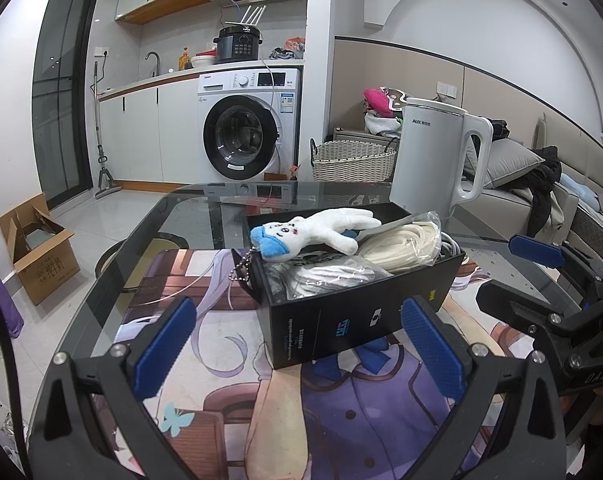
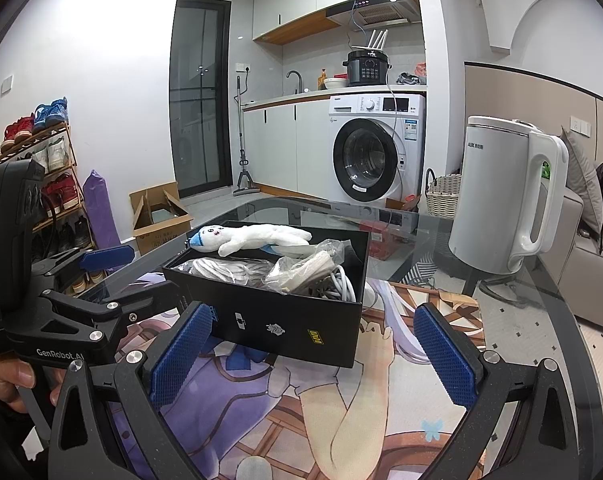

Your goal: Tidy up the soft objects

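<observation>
the left gripper [image 1: 297, 344] and the right gripper [image 2: 313, 356] sit low in their frames, both spread wide and holding nothing. at frame centre, just beyond the fingertips, a black box [image 1: 341, 312] rests on a printed mat [image 1: 221, 400]. a white plush toy [image 1: 321, 228] lies on bagged cords [image 1: 401, 246] inside; a white kettle [image 1: 441, 156] stands upper right.

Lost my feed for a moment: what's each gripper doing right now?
Left gripper: open, holding nothing.
Right gripper: open, holding nothing.

Bright, sharp indoor light (fisheye-warped edges)
</observation>
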Demonstrator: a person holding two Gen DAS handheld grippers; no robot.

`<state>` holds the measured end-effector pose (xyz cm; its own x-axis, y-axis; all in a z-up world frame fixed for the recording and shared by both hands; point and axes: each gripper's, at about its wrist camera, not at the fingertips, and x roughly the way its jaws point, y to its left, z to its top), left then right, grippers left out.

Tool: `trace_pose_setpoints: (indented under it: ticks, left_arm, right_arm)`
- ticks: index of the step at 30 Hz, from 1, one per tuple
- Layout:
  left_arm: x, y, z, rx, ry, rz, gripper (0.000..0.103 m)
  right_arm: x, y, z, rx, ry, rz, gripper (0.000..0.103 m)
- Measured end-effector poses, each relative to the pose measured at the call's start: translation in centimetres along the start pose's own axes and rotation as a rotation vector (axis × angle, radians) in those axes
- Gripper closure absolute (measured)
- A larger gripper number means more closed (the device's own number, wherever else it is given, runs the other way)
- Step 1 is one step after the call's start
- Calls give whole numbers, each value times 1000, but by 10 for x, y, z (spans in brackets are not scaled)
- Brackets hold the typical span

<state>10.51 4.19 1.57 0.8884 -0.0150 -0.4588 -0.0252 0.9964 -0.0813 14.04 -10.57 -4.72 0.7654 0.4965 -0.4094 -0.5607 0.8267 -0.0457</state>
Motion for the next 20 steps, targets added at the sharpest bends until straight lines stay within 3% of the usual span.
trace_pose_setpoints:
  ticks: [20]
  left_arm:
    - [0, -2, -1, 4, -3, 9, 0]
  right_arm:
    - [0, 0, -1, 1, -1, 0, 0]
